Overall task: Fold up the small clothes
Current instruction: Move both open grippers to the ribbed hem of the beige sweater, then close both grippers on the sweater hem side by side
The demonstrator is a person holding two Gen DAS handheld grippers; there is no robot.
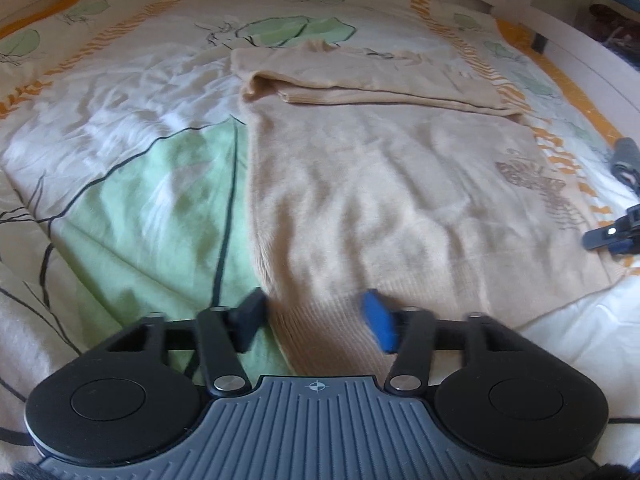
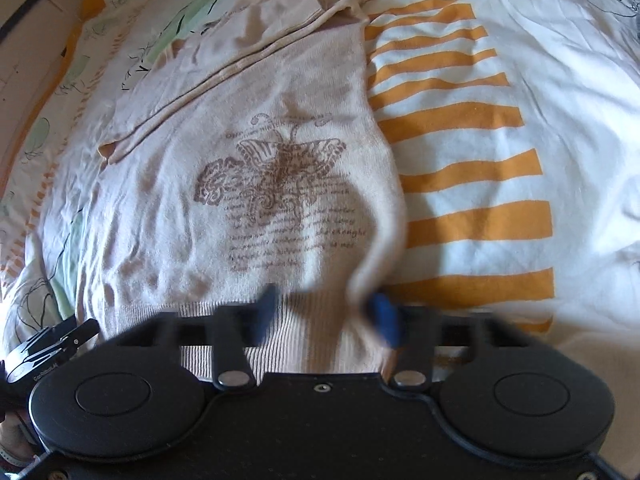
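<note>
Ribbed hem right under the lens, and the left gripper straddles it: one black finger on the outer side, one blue-padded finger on the cloth. The jaws stand partly apart with the hem's corner between them, but motion blur hides whether the pads really press, so I cannot tell if it grips. The beige sweater lies flat on the bed, its left edge running along a green leaf of the bedcover. One sleeve is folded across the upper part of the garment.

Over on the right wrist view, same story: the right gripper sits at the sweater's other bottom corner, hem ribbing between its two blue-tipped fingers. A fold of the side edge rises beside the right finger. Blur again, so grip or no grip, I cannot tell. The brown butterfly print with lines of script lies just ahead of those jaws. Orange stripes of the bedcover run alongside the sweater's edge. Each gripper shows at the edge of the other's view.
</note>
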